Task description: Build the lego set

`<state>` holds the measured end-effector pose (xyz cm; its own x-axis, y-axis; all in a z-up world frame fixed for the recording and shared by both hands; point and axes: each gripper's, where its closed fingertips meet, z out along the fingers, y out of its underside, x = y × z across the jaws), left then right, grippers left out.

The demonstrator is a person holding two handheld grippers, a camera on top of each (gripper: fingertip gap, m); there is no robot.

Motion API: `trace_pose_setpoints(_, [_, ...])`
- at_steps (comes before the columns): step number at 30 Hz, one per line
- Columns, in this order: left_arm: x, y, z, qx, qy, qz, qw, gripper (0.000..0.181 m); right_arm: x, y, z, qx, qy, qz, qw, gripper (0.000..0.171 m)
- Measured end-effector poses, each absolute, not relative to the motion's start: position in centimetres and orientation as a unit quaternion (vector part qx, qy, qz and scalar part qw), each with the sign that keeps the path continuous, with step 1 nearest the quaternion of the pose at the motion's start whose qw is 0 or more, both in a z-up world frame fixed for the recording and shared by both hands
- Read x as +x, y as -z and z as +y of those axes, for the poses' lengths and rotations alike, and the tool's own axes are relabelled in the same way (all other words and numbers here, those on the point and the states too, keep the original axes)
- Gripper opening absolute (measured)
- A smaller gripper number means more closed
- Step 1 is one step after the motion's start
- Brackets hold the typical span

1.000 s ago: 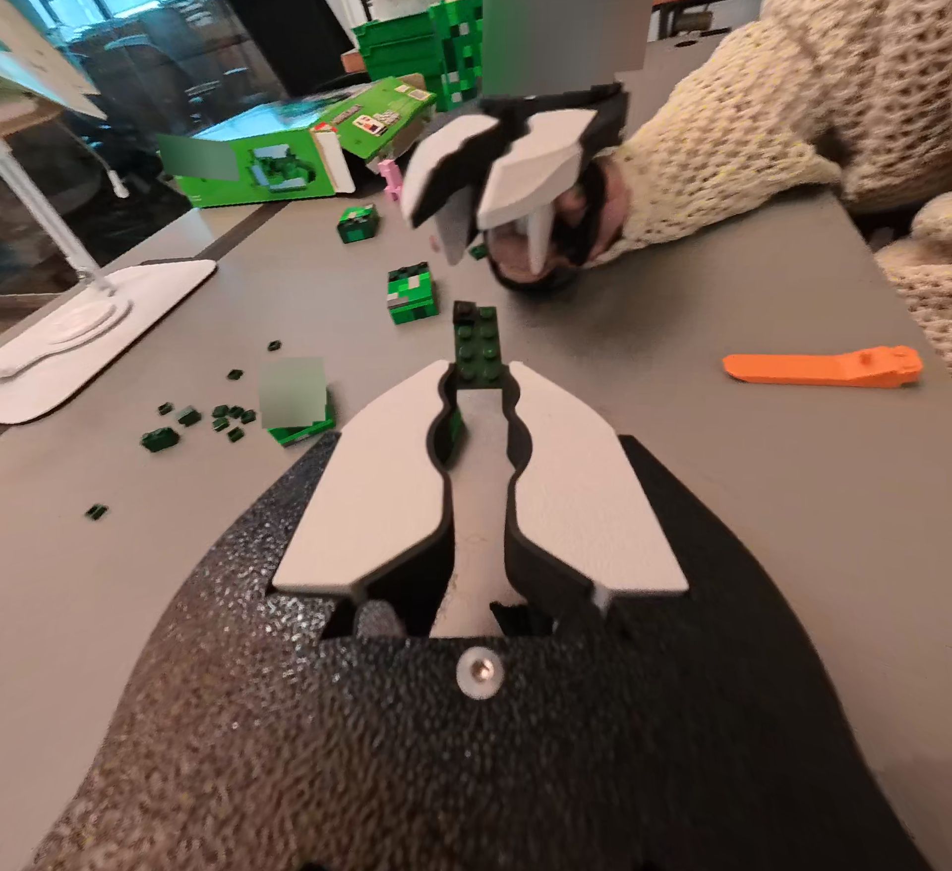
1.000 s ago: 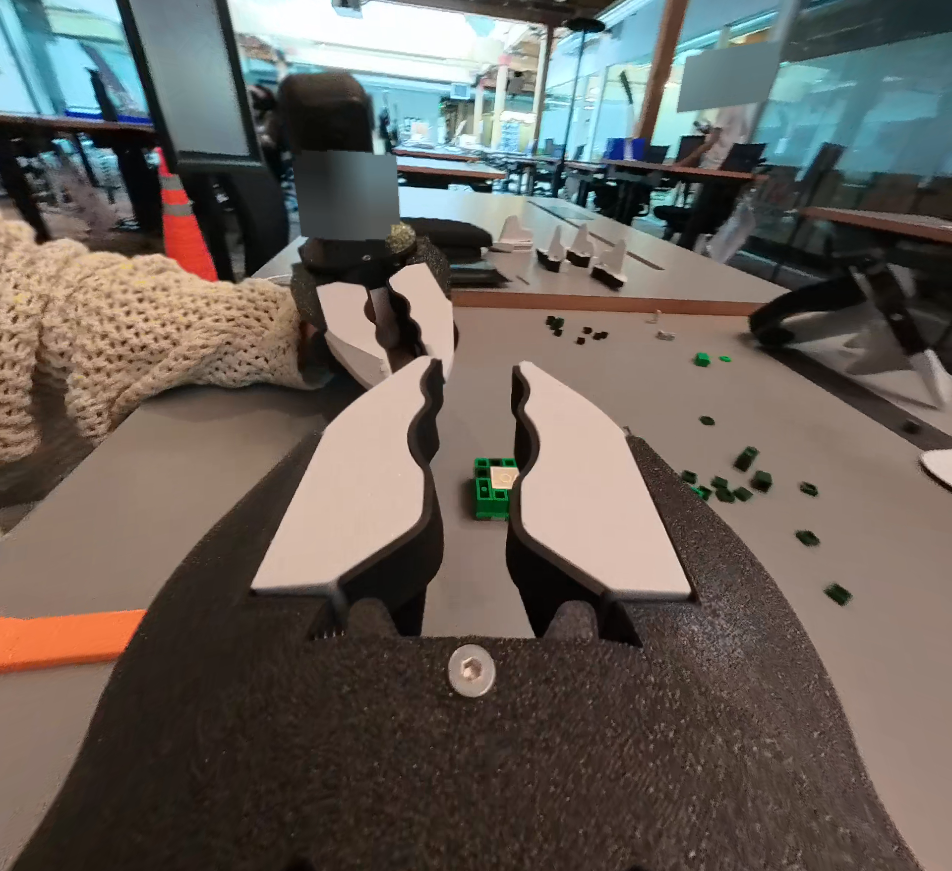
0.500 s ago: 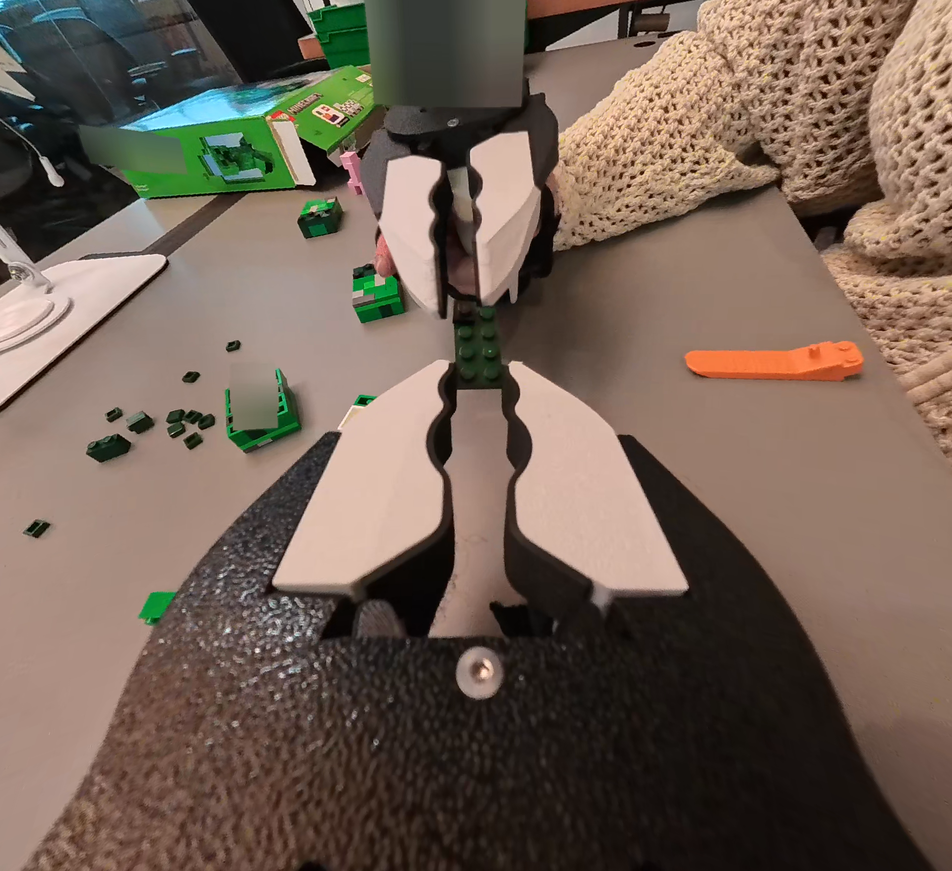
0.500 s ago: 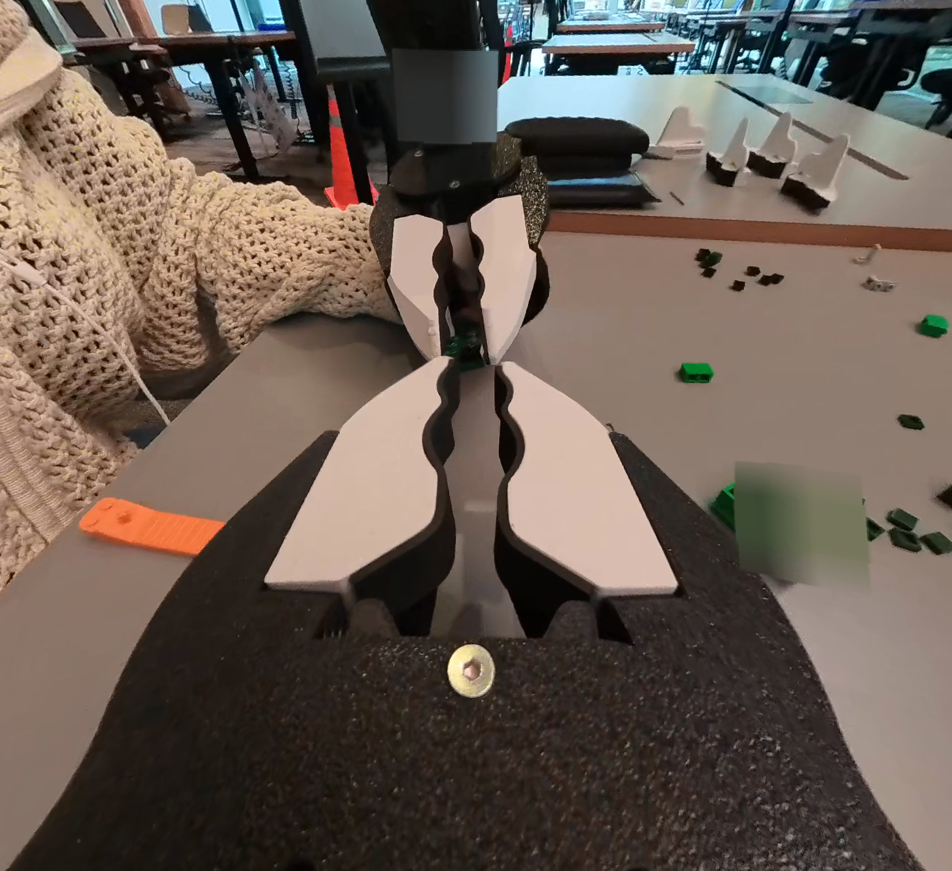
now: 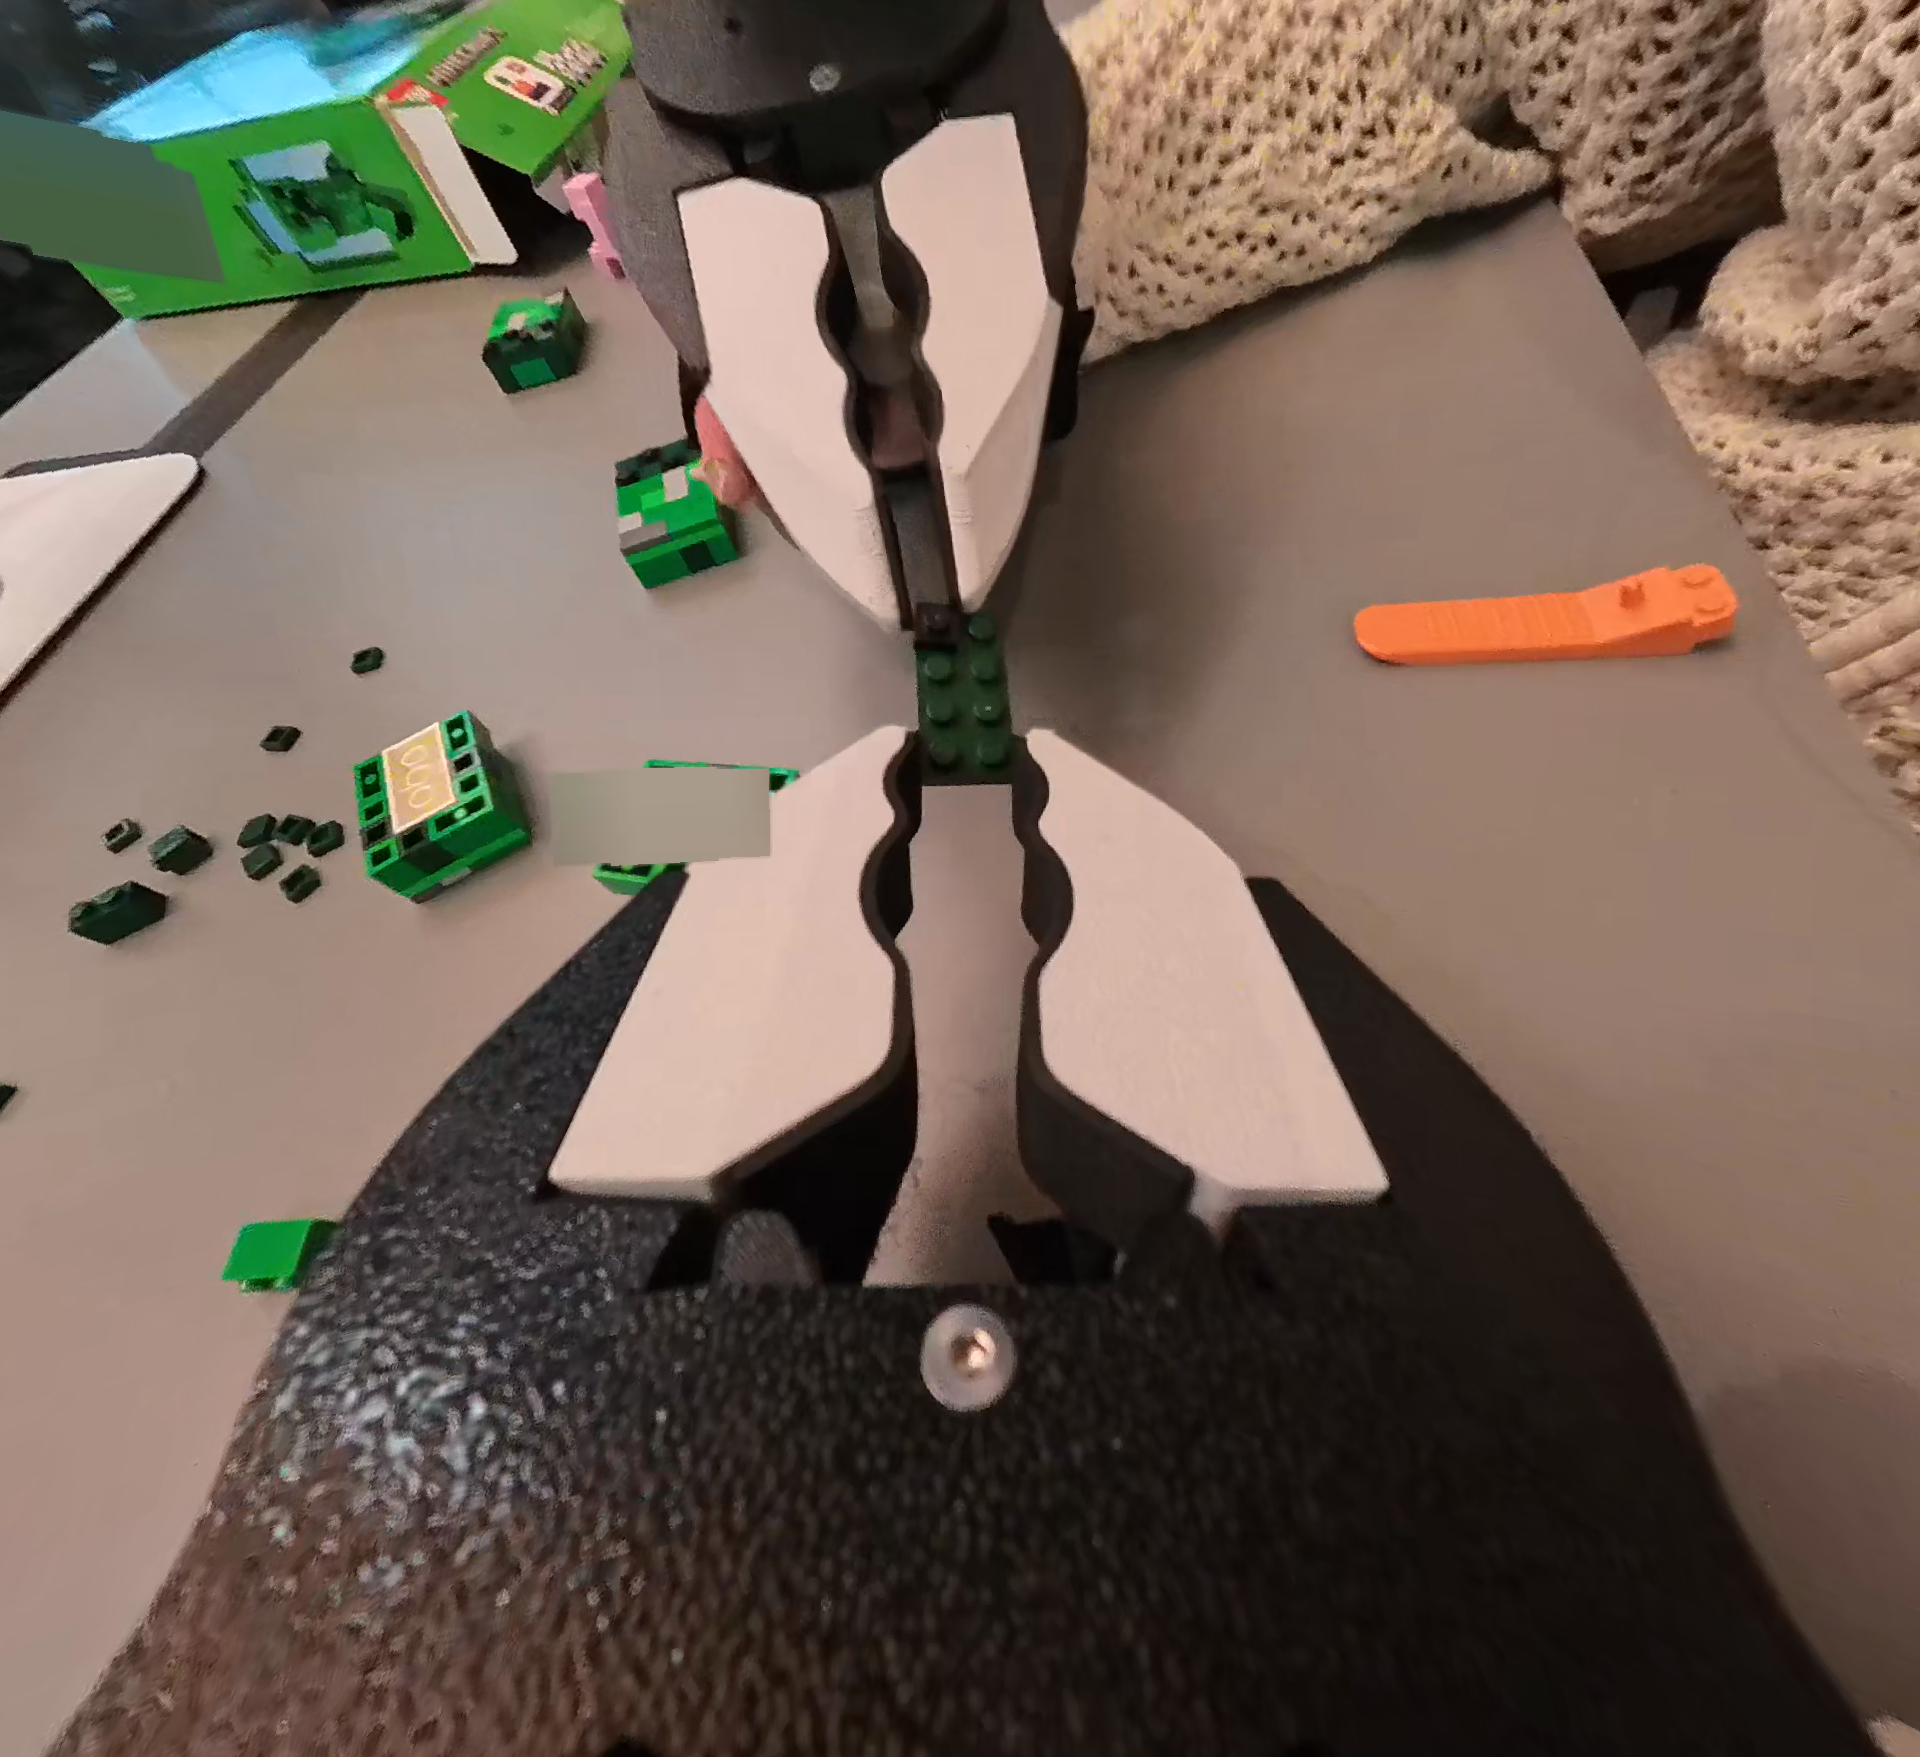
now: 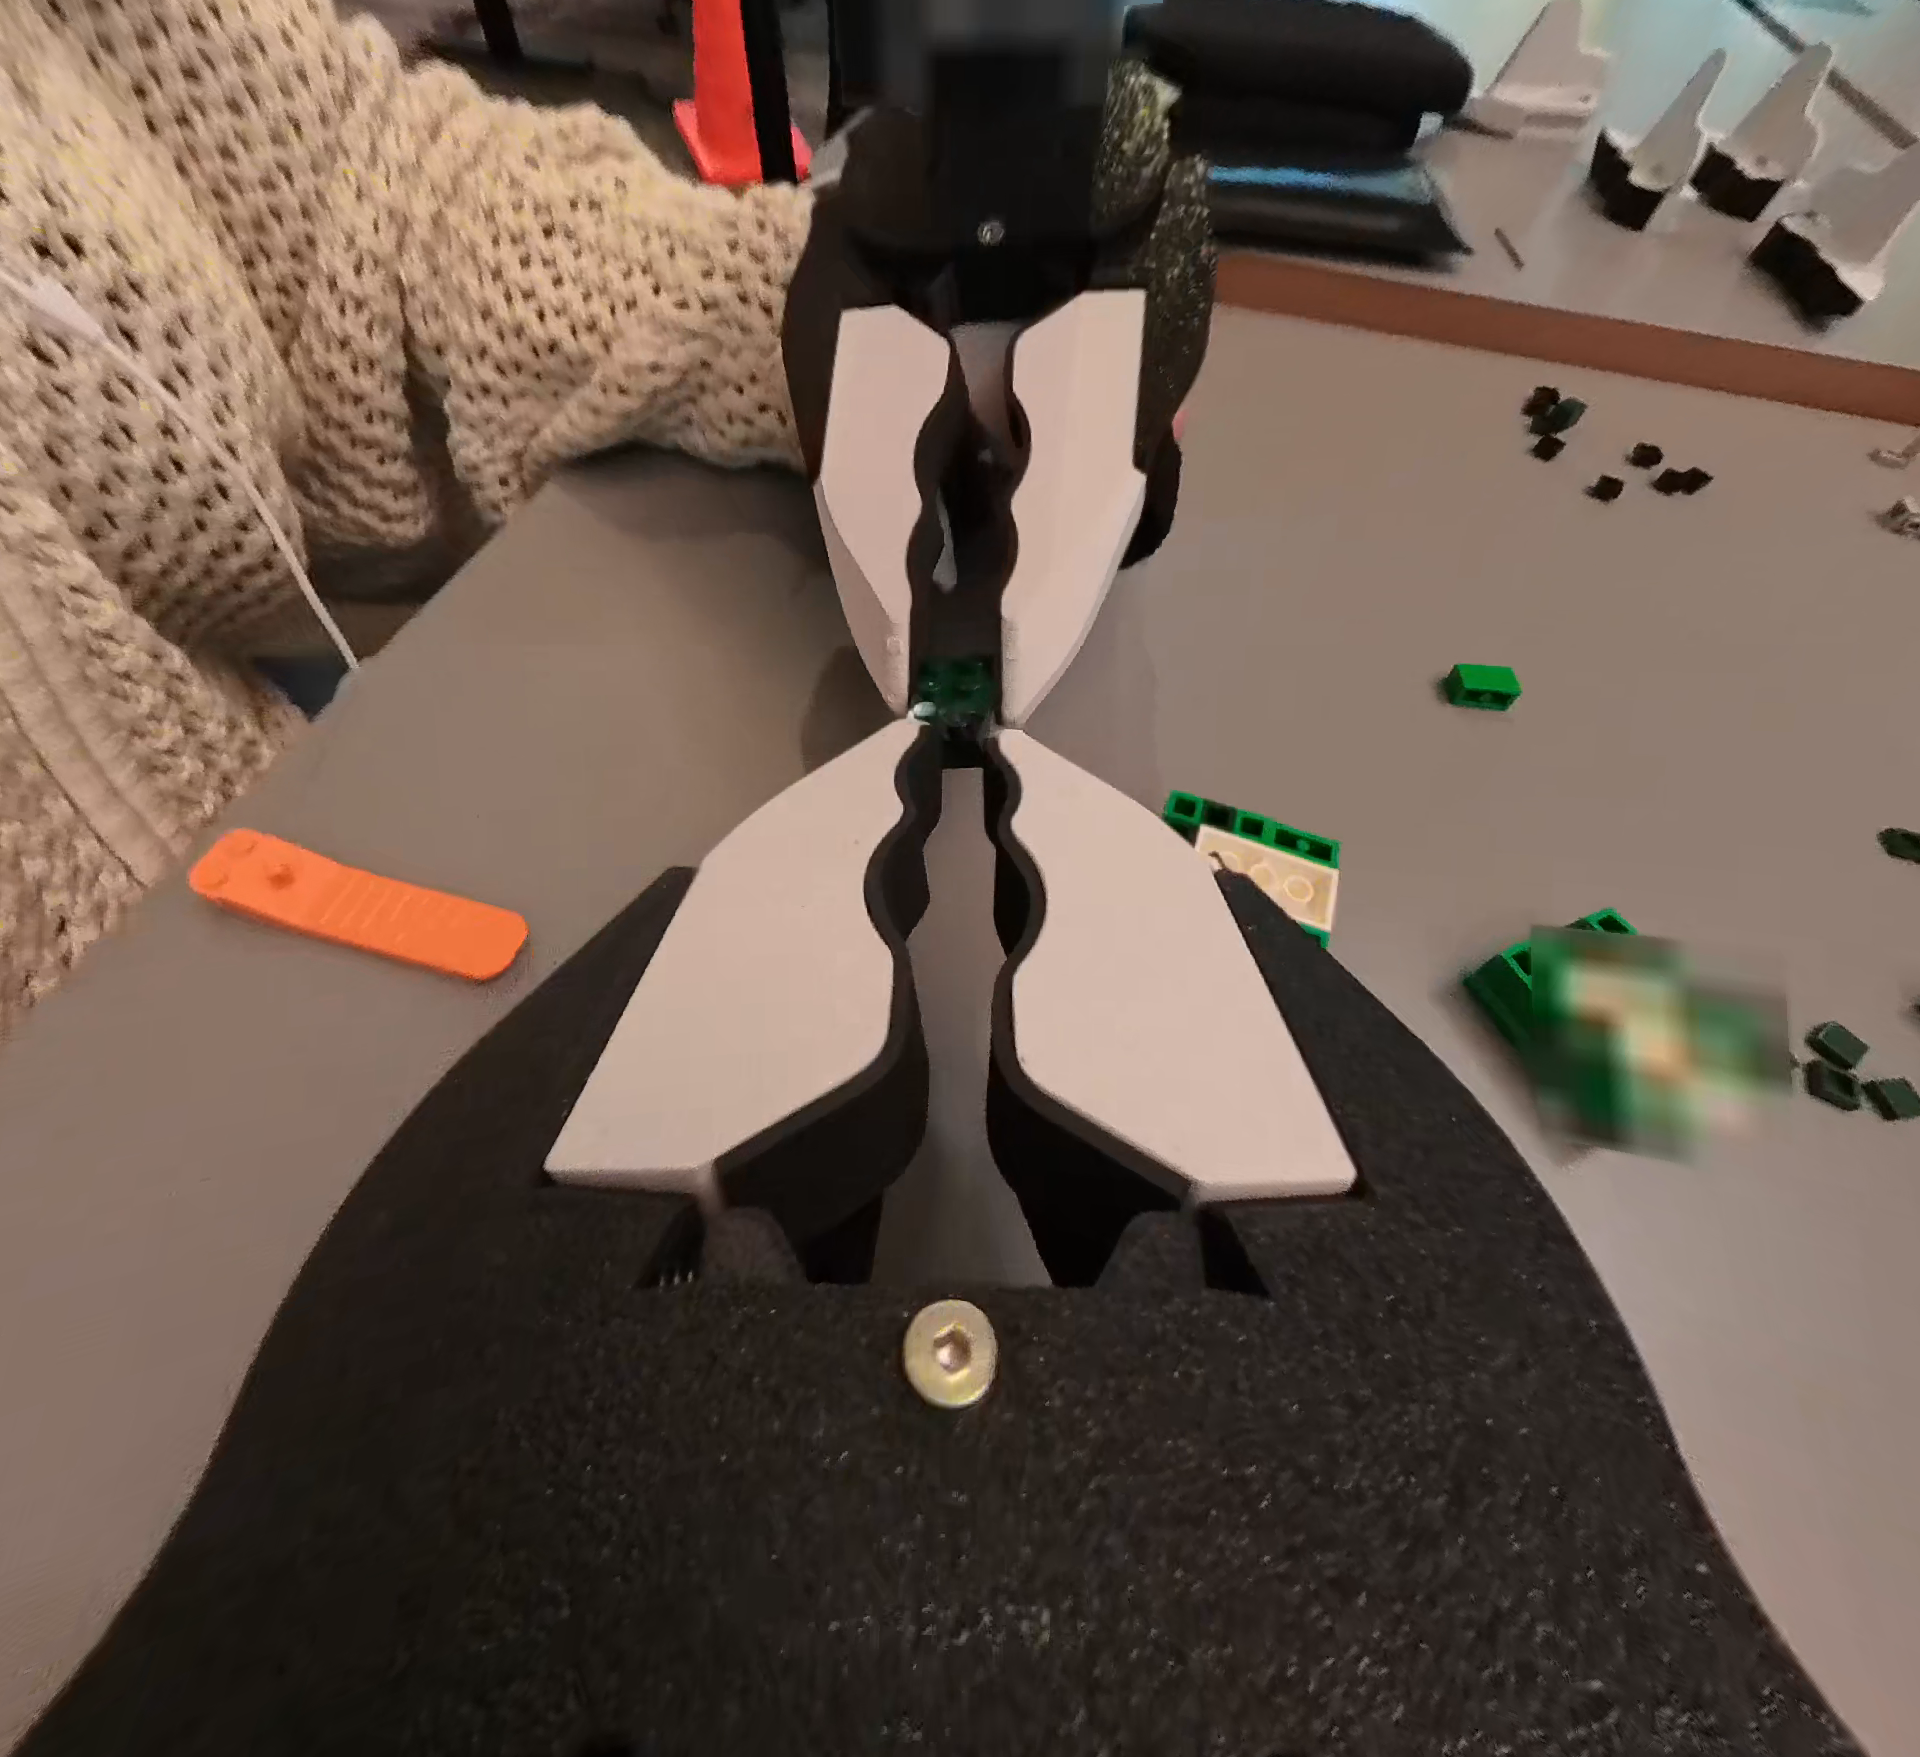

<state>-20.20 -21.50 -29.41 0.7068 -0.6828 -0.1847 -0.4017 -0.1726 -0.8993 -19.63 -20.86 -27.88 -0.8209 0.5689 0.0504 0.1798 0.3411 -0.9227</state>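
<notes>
My left gripper [image 5: 966, 751] is shut on a dark green studded plate [image 5: 966, 705] and holds it above the grey table [image 5: 1351, 876]. My right gripper [image 5: 935, 606] faces it tip to tip, shut on a tiny black piece [image 5: 935, 618] that touches the plate's far left corner. In the right wrist view my right gripper [image 6: 951, 743] meets the left gripper [image 6: 951, 699], with the green plate [image 6: 954, 681] between the left fingers. The black piece is mostly hidden there.
An orange brick separator [image 5: 1538, 627] lies right of the grippers. Small green cube builds [image 5: 675, 512] [image 5: 436, 803], loose dark green pieces [image 5: 208, 855] and a bright green brick [image 5: 275, 1250] lie to the left. A green set box [image 5: 312, 190] stands behind. Knit sleeves [image 5: 1351, 97] reach in. The orange brick separator [image 5: 1538, 627] is about equally far from each gripper, around 12 cm. The right camera catches it too, in the right wrist view [image 6: 373, 897].
My right gripper turned from open over a green block to face the left gripper, narrowed, and came in until its tips met the plate. The left gripper kept its hold.
</notes>
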Motion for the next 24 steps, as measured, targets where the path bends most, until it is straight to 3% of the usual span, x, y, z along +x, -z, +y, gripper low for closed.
trace_pose_setpoints(6, [-19.7, 30.9, -21.9, -0.773, 0.119, 0.382, 0.492, 0.016, -19.0, 29.5, -21.1, -0.235, -0.441, -0.848, 0.178, 0.008])
trace_pose_setpoints(11, [-19.6, 32.3, -21.9, -0.797, 0.111, 0.39, 0.447, 0.016, -18.3, 29.9, -21.9, -0.26, -0.46, -0.838, 0.137, 0.032])
trace_pose_setpoints(16, [-19.9, 32.7, -21.7, -0.815, 0.111, 0.371, 0.432, 0.016, -18.9, 30.8, -21.7, -0.292, -0.424, -0.835, 0.195, 0.04])
trace_pose_setpoints(24, [-20.1, 32.5, -21.6, -0.818, 0.12, 0.358, 0.434, 0.016, -19.9, 31.9, -21.2, -0.293, -0.336, -0.853, 0.271, 0.021])
